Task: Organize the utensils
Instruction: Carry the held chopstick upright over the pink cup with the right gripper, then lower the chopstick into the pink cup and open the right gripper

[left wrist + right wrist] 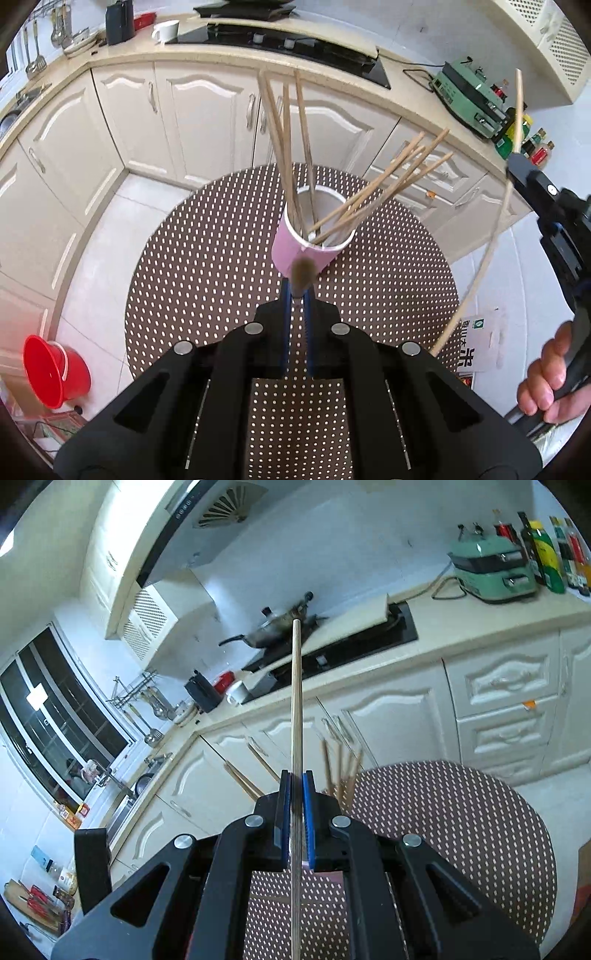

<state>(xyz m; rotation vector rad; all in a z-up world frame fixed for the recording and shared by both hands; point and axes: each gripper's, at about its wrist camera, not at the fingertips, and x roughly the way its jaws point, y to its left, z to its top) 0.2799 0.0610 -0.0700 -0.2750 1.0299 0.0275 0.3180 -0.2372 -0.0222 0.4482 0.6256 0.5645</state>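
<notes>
Left wrist view:
Left claw (296, 291): I had it pressed together on a chopstick, whose blurred end (303, 272) pointed straight at the lens.
Cup (309, 242): pink, white inside, standing upright on the dotted desk (388, 288) just ahead of my left claw.
Sticks in cup (291, 147): one bunch leaned away toward the cabinets, another (391, 188) fanned out to the right.
Right claw (517, 162): I saw it at the right edge, well apart from the cup, pinching a long stick (480, 266) that ran from above it down toward the desk edge.
Hand (546, 384): wrapped on the right handle at lower right.
Bucket (55, 369): red, on the floor at left.

Right wrist view:
Right claw (295, 775): I held it pinched on the stick (296, 701), which ran up the centre between the blue pads (308, 812).
Desk (461, 830): below and to the right.
Cup sticks (343, 771): tips showed just right of the claw; the cup itself was hidden.
</notes>
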